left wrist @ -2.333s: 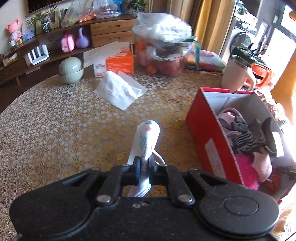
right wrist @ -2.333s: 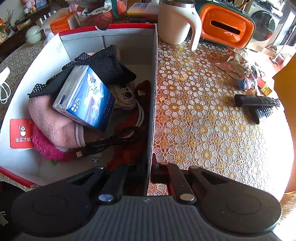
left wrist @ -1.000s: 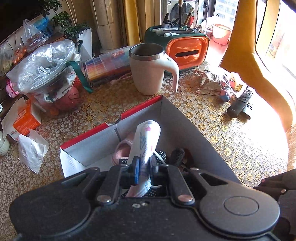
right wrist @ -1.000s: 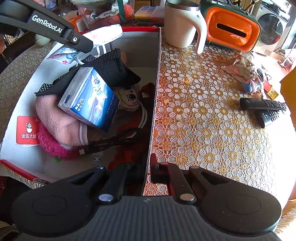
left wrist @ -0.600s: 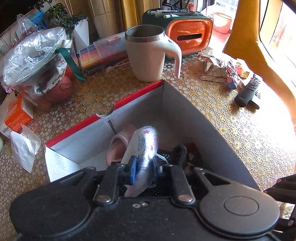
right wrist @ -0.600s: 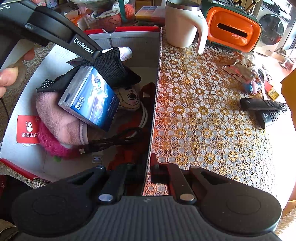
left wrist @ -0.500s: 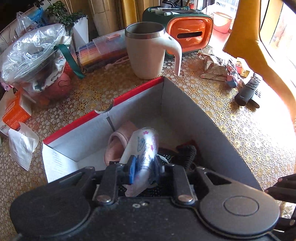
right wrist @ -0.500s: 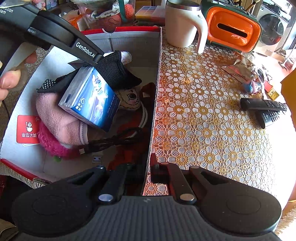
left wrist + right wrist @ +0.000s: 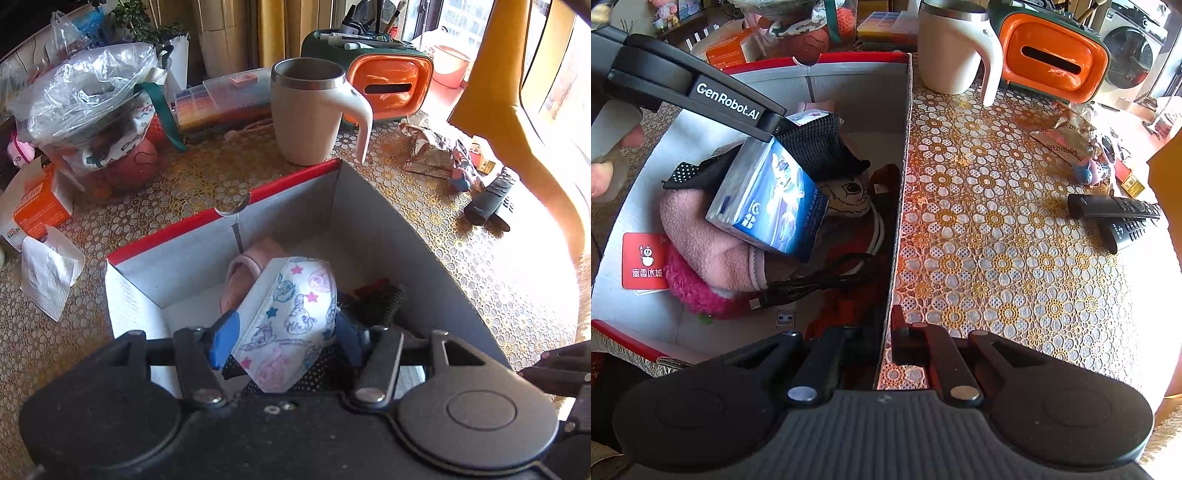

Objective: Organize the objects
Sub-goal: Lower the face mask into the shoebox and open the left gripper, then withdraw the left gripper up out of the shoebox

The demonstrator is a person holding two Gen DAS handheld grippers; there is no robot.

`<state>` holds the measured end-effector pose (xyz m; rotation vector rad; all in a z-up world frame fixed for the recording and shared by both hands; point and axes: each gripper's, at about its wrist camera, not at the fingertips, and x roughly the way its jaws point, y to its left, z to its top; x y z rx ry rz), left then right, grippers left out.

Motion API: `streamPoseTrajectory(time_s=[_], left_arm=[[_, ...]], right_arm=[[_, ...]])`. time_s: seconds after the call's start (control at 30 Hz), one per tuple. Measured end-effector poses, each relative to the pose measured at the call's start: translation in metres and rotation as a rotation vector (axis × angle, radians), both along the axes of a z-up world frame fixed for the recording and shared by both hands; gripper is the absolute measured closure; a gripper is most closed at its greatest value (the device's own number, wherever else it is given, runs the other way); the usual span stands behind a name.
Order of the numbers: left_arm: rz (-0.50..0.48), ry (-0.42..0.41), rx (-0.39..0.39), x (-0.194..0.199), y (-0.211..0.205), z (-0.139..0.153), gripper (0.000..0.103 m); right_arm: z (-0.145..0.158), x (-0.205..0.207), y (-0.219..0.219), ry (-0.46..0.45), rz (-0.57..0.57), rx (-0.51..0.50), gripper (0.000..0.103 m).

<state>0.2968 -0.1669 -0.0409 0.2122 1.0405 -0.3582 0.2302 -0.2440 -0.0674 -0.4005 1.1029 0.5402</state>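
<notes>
The left tool is letting go: its jaws have just been opening, and where they were pinching the printed face mask half a second ago, they are now standing spread, the blue pads to either side of it. The mask is unfolding wider between them, tilting down over the black mesh cloth inside the red cardboard box, no longer squeezed.

The right tool is staying pressed together on the box's near wall edge, one finger inside, one outside, same as before.

Looking at the room: the box's walls are rising on all sides of the left tool, with bare white wall and floor showing at the far left corner. Under the mask the box is crowded: a pink slipper, a blue carton, a pink fuzzy piece and a black cable.

Beyond the far wall, a beige mug is standing just beside the box corner, an orange tissue holder behind it. Two remotes are lying well apart on the lace-patterned table, which is otherwise open to the right.
</notes>
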Motion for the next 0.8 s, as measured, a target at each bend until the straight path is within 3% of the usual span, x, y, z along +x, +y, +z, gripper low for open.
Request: streamPoseTrajectory(time_s=[0.43, 0.8], left_arm=[[-0.024, -0.075, -0.041, -0.042, 0.023, 0.032, 0.036], [0.001, -0.172, -0.082, -0.082, 0.054, 0.055, 0.006]], right_arm=[[-0.001, -0.002, 0.003, -0.001, -0.011, -0.030, 0.099], [0.004, -0.008, 0.004, -0.013, -0.020, -0.044, 0.099]])
